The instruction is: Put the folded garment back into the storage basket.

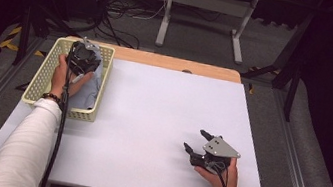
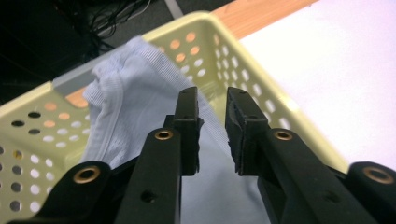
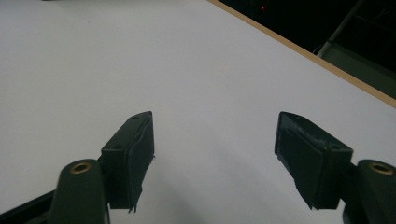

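left gripper (image 2: 211, 114) is hovering over the yellow basket (image 2: 261, 93), jaws slightly apart, nothing pinched; the pale blue cloth (image 2: 135, 88) is lying in the basket right under and ahead of them, probably not touching. right gripper (image 3: 214, 140) is resting on the white desk (image 3: 140, 56), jaws wide apart, nothing between

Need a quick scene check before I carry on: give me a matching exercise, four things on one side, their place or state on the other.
Things:
1. left tool
2. right tool
3. pale blue cloth
4. basket

Places or states:
A. pale yellow, perforated, at the table's far left corner
B. lying inside the basket, bunched up against its far wall
C. jaws wide apart, over bare white tabletop
D. jaws slightly apart above the cloth, nothing pinched

Pairs: 1-D, 2-C, 3-B, 4-A
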Motion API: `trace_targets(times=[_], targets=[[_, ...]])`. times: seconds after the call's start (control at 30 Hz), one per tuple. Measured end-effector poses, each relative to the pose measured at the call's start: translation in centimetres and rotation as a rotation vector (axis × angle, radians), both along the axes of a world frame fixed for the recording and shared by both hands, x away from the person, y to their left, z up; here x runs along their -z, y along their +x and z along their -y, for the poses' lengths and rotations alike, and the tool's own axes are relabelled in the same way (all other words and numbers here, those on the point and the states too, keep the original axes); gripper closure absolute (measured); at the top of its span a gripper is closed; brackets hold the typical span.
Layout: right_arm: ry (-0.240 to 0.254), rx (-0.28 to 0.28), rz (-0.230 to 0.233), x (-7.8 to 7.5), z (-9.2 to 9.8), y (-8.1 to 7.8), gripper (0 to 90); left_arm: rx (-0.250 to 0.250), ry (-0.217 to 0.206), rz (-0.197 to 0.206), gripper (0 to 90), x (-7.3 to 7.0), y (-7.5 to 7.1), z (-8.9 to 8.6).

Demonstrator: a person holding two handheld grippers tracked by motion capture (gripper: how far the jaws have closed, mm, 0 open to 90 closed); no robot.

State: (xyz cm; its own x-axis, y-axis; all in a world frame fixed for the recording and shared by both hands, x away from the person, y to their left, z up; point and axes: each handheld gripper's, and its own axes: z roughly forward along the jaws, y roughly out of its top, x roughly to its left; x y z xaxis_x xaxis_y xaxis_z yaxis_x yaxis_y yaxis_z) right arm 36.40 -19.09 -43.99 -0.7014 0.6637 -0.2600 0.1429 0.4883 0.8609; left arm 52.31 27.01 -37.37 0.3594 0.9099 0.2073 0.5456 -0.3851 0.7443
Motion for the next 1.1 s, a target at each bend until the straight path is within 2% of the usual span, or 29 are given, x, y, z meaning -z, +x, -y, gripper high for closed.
trace_targets(times=[0.07, 0.37, 0.6, 0.67, 0.87, 0.9, 1.1], targets=[[0.003, 0.007, 0.000, 0.0, 0.1, 0.0, 29.6, 0.012, -0.017, 0.010, 71.1, -0.2, -0.2, 0.4], [0.010, 0.002, -0.004, 0.0, 0.1, 0.0, 29.5, 0.044, 0.013, 0.041, 60.8, -0.8, -0.8, 2.4], [0.025, -0.001, -0.008, 0.0, 0.2, 0.0, 28.9, 0.054, -0.011, 0.089, 53.9, -1.2, -1.4, 3.4], [0.026, -0.002, -0.009, 0.0, 0.2, 0.0, 28.7, 0.058, -0.006, 0.096, 50.4, -1.2, -1.6, 3.6], [0.027, -0.001, -0.011, 0.1, 0.1, 0.1, 28.6, 0.073, -0.012, 0.090, 46.0, -1.2, -2.1, 4.3], [0.025, -0.003, -0.010, 0.1, 0.1, 0.1, 28.6, 0.078, -0.021, 0.094, 45.8, -1.1, -2.1, 4.5], [0.022, -0.006, -0.007, 0.1, 0.0, 0.0, 28.4, 0.118, -0.020, 0.109, 41.5, -1.3, -3.0, 5.5]])
